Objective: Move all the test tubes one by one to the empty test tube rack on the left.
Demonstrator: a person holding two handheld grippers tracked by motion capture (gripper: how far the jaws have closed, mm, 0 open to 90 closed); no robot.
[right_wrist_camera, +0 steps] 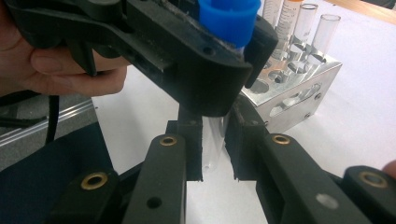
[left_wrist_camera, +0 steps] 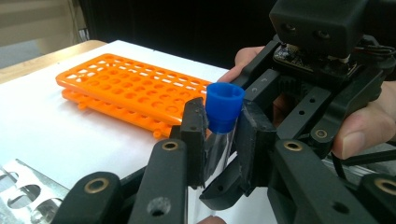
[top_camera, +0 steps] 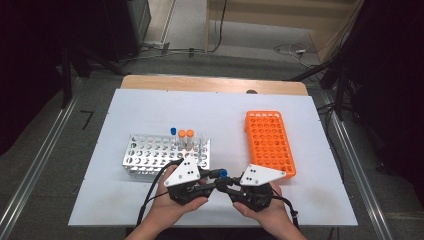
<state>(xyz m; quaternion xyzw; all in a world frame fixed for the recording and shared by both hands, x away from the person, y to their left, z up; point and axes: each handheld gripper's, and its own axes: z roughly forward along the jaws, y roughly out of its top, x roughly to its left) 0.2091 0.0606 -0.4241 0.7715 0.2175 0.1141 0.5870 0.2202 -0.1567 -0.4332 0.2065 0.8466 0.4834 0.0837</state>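
Standing upright at the table's near edge, between 2 racks, the tube (left_wrist_camera: 219, 149) with its blue cap (left_wrist_camera: 224, 105) is clamped by both the left gripper (left_wrist_camera: 218, 140) and right gripper (right_wrist_camera: 214, 144), hands facing inward, knuckles outward.

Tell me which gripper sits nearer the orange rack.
Right. The right gripper lies just in front of the orange rack; the left gripper sits further over, before the metal rack.

orange rack (top_camera: 270, 142), metal rack (top_camera: 150, 152), white table (top_camera: 150, 110)
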